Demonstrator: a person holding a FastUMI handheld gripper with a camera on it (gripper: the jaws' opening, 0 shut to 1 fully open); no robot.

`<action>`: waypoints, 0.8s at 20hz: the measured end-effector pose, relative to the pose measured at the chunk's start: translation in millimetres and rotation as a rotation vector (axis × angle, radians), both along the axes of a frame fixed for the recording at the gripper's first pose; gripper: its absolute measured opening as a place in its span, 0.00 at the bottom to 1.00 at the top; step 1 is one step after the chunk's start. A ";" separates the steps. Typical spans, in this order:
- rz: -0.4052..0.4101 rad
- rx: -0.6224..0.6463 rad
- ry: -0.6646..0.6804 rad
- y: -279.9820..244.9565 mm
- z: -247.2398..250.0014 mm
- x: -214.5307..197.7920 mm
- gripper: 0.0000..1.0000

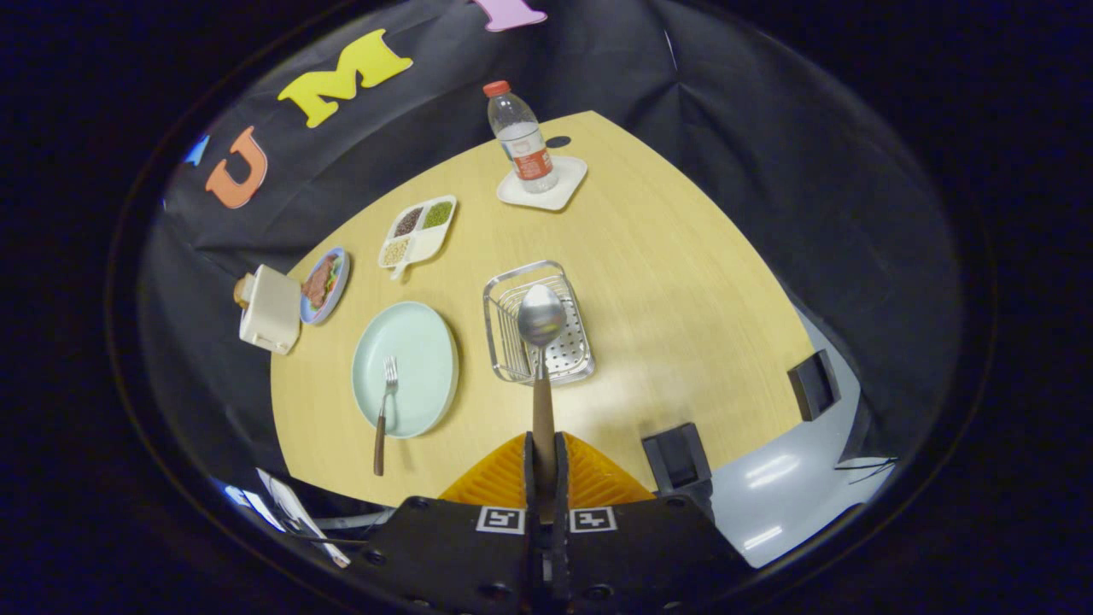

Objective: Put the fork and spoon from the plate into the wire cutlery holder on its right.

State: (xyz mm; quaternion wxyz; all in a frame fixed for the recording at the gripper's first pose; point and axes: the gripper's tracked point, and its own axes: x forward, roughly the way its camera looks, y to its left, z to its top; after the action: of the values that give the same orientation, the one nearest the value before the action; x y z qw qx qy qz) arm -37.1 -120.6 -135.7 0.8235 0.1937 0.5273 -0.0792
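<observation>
The gripper (544, 465) clamps the wooden-handled steel spoon (541, 342), its bowl over the wire cutlery holder (495, 329); fork (384, 410) left of it.

I've got the spoon (541, 342) pinched by its brown handle, both fingers of the gripper (544, 461) closed on it, its shiny steel bowl pointing ahead and sitting over the wire cutlery holder (504, 329). That holder is a silver rectangular basket, upright on the table just right of the plate (418, 342). The fork (384, 410) lies on the pale green plate, tines up on it, brown handle hanging over the near rim.
</observation>
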 end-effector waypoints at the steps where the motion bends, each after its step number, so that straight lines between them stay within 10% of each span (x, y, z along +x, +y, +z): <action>1: -0.012 0.022 -0.005 1.4 0.3 2.2 0.04; 4: -0.045 0.053 -0.040 3.5 8.9 9.8 0.12; 10: -0.009 0.015 -0.132 17.9 24.8 19.2 0.61; 16: 0.034 -0.040 -0.208 49.9 40.5 13.4 0.80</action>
State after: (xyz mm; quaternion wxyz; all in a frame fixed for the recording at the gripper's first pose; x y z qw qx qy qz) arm -23.8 -70.7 -95.2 0.8789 0.1752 0.4403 -0.0553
